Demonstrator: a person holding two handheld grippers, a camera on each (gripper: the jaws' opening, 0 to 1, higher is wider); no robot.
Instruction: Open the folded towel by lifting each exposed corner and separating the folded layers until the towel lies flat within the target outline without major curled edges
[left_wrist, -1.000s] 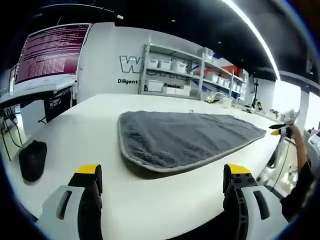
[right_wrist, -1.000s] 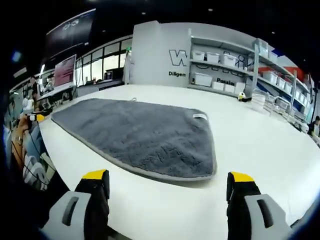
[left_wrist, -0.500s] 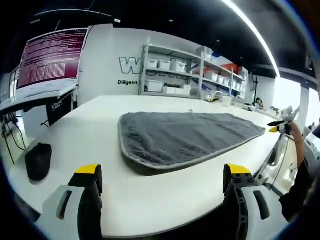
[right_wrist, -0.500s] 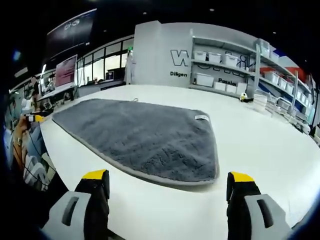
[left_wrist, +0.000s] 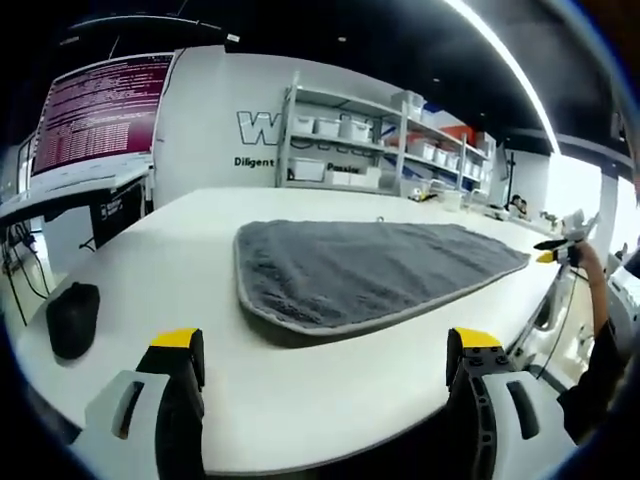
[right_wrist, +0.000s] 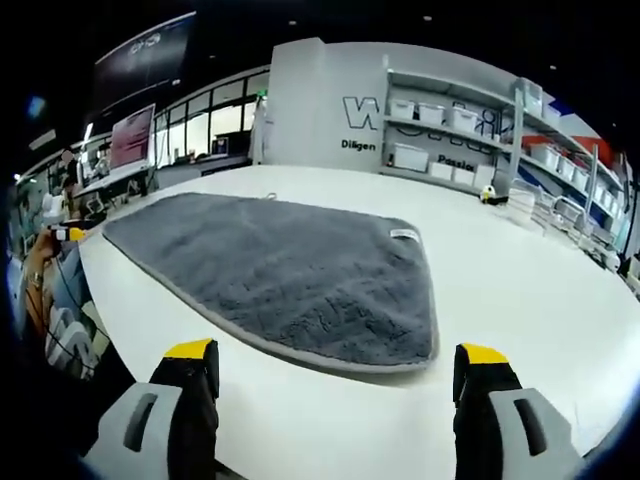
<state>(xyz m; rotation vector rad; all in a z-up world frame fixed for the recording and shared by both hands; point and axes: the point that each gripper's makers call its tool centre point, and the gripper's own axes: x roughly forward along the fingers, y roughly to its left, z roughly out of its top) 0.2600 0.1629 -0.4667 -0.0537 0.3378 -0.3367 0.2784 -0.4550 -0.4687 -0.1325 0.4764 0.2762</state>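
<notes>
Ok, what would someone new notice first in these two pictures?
The grey towel spread across the middle of the white table, with a small white tag at its far edge. Then both open grippers, left and right, poised short of its near edge, and shelving with bins behind.

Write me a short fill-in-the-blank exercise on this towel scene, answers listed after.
1. The towel is ___ in colour.
2. The towel lies on a ___ table.
3. The jaws of the right hand-held gripper have ___ tips.
4. In the left gripper view, the dark object left of the towel is coloured ___.

Answers: grey; white; yellow; black
</notes>
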